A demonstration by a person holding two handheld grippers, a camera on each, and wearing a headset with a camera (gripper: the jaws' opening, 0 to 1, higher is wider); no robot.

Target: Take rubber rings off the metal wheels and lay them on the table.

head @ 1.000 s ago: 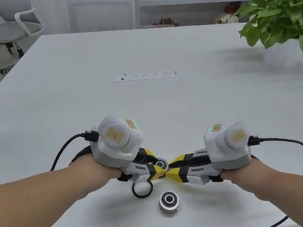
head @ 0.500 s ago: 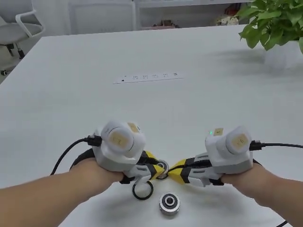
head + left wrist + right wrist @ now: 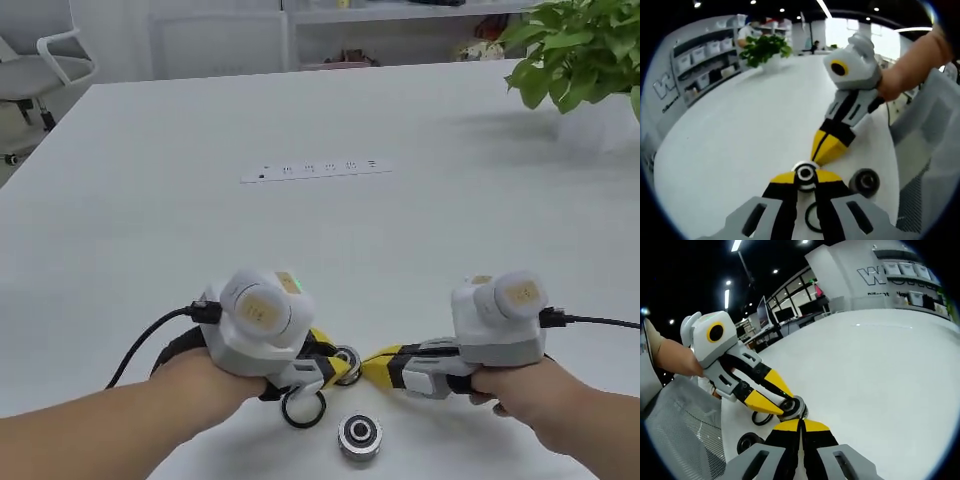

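Counting two wheels (image 3: 345,359) (image 3: 359,436), one ring (image 3: 300,424)

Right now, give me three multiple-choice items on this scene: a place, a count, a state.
1. The loose rubber ring lies: A) in the right claw B) on the table by the left claw C) on a shelf
2. Metal wheels in view: A) one B) two C) four
3. The right claw is: A) wide open B) holding a ring C) shut, empty

B: it lies flat beside that claw. B: held wheel in the left claw, ringed wheel on the table. C: its yellow tips meet.
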